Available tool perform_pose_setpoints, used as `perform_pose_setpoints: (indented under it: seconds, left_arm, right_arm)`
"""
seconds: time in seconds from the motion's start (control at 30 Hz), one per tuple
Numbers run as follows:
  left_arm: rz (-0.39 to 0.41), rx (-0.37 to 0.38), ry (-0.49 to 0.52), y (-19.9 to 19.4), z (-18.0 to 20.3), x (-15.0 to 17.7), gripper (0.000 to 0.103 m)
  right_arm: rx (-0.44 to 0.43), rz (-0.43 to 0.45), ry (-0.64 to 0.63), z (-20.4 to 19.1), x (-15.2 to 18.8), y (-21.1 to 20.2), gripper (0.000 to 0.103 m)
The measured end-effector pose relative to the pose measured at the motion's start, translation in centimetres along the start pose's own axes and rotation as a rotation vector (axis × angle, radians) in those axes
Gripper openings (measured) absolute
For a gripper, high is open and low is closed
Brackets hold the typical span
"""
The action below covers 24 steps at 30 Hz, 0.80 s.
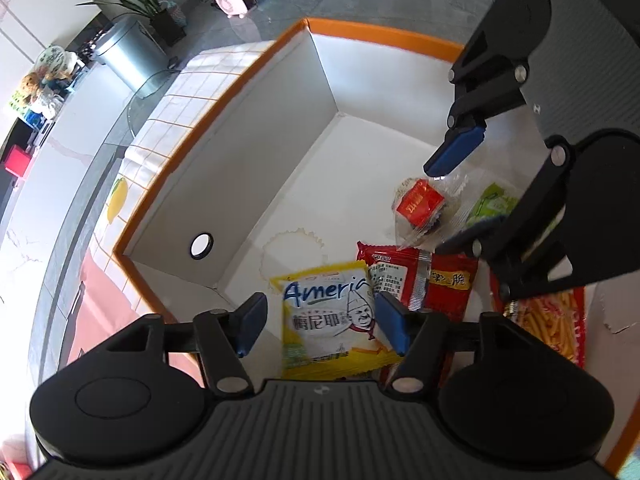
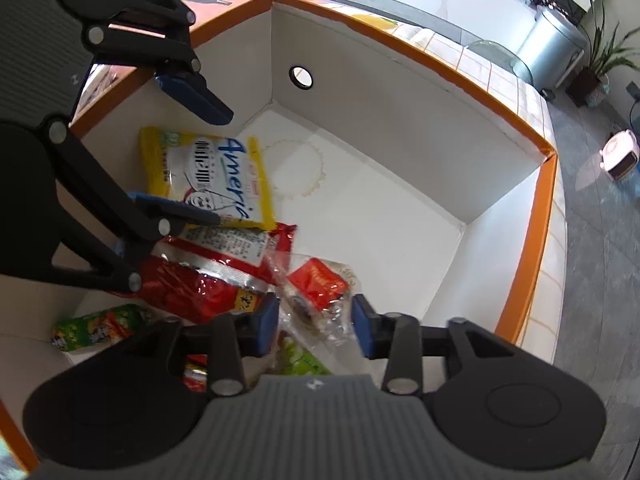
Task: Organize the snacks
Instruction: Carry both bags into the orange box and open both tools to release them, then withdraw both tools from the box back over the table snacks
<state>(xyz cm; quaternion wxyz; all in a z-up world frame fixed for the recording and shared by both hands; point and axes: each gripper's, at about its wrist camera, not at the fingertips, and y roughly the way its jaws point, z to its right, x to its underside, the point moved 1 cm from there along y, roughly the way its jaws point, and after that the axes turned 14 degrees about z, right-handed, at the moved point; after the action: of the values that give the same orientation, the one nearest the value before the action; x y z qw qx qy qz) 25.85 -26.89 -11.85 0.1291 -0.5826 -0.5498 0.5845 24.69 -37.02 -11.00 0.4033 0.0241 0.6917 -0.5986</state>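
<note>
Right wrist view: both grippers' fingers gape over snacks in the orange-rimmed box (image 2: 546, 216), right gripper (image 2: 315, 326) straddling the clear-wrapped cake (image 2: 316, 286), whose slippery wrapper could snag and lift out again.

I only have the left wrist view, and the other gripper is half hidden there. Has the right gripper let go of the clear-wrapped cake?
Observer: Yes. The right gripper is open, and the clear-wrapped cake lies loose between its fingers in the box.
Operator: Is there any snack in there that my camera misses?
Observer: Yes, a green tube-shaped packet lies on the box floor near the red packet.
</note>
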Motion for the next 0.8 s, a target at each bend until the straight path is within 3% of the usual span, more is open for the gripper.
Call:
perform_pose_setpoints:
  seconds: [0.2, 0.33, 0.53, 0.8]
  left_arm:
    - [0.052, 0.004, -0.054, -3.9, 0.3, 0.2, 0.075]
    - [0.078, -0.015, -0.103, -7.1, 0.4, 0.7, 0.075]
    - [0.093, -0.086, -0.213, -12.5, -1.2, 2.0, 0.076]
    - [0.072, -0.15, -0.32, -17.4, -3.4, 6.5, 0.077]
  right_arm:
    - [0.029, -0.019, 0.064, -0.6, -1.0, -1.9, 0.057]
    - [0.062, -0.051, 0.165, -0.9, -1.5, -3.4, 0.058]
    - [0.021, 0.002, 0.278, -2.8, -2.2, -7.7, 0.058]
    - [-0.054, 0.063, 0.217, -9.7, -4.0, -10.0, 0.058]
